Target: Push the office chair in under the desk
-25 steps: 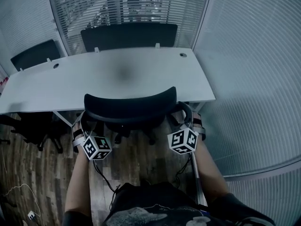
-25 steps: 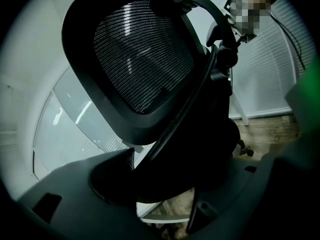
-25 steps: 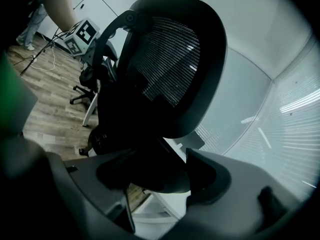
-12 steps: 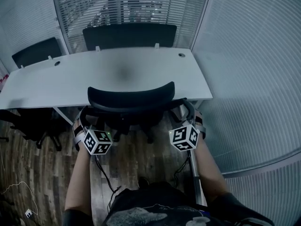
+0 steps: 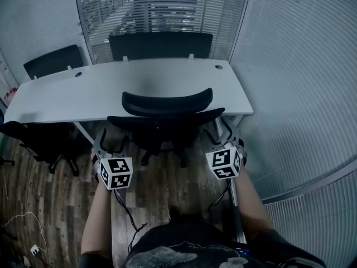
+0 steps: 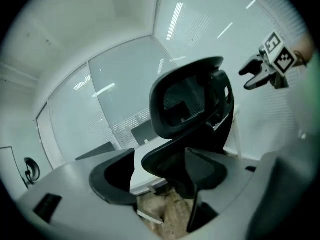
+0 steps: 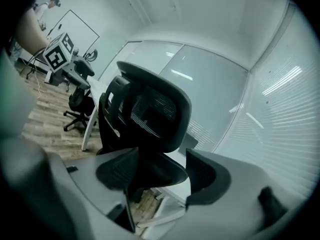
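The left tool [image 5: 110,144] and the right tool [image 5: 224,137] both have their jaws wide apart and hold nothing, and the chair [image 5: 167,102] stands straight ahead between them, about as near to each, its seat partly under the bench [image 5: 67,96].

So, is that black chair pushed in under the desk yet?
Nearly in: the chair has its back at the near edge of the desk, seat hidden.

The desk [image 5: 67,96] hides the lower parts of two chairs [image 5: 160,44] standing behind it.
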Action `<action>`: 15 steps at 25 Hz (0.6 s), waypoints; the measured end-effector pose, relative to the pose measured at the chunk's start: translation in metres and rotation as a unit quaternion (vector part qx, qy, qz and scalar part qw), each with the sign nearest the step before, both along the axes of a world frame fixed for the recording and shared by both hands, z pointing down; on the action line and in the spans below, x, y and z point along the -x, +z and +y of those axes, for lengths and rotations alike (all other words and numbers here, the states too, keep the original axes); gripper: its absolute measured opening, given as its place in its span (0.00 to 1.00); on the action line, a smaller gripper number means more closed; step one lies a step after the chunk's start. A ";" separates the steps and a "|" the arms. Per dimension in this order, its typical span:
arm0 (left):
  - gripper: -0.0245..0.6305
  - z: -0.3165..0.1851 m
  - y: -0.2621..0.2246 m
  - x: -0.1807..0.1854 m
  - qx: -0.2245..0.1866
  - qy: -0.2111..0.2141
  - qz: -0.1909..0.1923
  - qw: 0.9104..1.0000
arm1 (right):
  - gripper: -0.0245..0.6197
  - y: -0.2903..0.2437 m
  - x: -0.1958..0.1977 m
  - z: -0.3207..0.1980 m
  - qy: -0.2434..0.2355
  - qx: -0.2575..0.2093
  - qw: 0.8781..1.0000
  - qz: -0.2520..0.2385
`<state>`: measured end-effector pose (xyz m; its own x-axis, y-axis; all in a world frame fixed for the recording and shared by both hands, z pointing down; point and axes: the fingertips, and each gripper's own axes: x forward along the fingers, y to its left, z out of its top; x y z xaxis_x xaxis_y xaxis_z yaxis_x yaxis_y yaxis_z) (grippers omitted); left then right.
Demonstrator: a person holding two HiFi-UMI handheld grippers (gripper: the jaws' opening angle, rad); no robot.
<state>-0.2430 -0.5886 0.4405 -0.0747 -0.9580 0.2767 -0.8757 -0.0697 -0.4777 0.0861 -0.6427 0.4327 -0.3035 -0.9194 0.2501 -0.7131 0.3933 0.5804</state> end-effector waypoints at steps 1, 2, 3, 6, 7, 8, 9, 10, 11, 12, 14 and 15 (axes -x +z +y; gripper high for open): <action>0.53 0.010 -0.001 -0.004 0.007 0.013 0.018 1.000 | 0.51 -0.003 0.003 0.008 0.003 0.002 1.000 -0.008; 0.53 0.019 -0.002 -0.008 0.016 0.027 0.036 0.999 | 0.51 -0.006 0.006 0.017 0.005 0.004 1.000 -0.019; 0.52 0.029 -0.002 -0.012 0.023 0.038 0.050 0.998 | 0.51 -0.009 0.008 0.025 0.007 0.006 0.999 -0.032; 0.31 0.058 -0.011 -0.016 0.008 0.042 0.075 0.996 | 0.48 -0.016 0.014 0.053 0.011 0.004 0.998 -0.057; 0.27 0.068 -0.014 -0.016 -0.001 0.041 0.080 0.996 | 0.42 -0.019 0.014 0.063 0.017 -0.004 0.998 -0.058; 0.23 0.078 -0.017 -0.018 -0.008 0.041 0.086 0.995 | 0.31 -0.022 0.013 0.073 0.026 -0.015 0.998 -0.058; 0.21 0.089 -0.020 -0.019 -0.013 0.042 0.093 0.995 | 0.19 -0.024 0.012 0.083 0.034 -0.026 0.997 -0.058; 0.19 0.099 -0.022 -0.020 -0.015 0.042 0.100 0.994 | 0.13 -0.025 0.013 0.092 0.037 -0.031 0.997 -0.060; 0.17 0.110 -0.024 -0.019 -0.019 0.042 0.109 0.993 | 0.13 -0.025 0.015 0.102 0.036 -0.028 0.997 -0.065; 0.13 0.120 -0.026 -0.019 -0.023 0.041 0.118 0.992 | 0.12 -0.024 0.018 0.111 0.032 -0.022 0.997 -0.073; 0.09 0.142 -0.027 -0.018 -0.029 0.039 0.140 0.989 | 0.10 -0.021 0.024 0.131 0.025 -0.010 0.996 -0.086; 0.08 0.153 -0.027 -0.018 -0.028 0.038 0.150 0.987 | 0.10 -0.020 0.027 0.141 0.022 -0.007 0.996 -0.088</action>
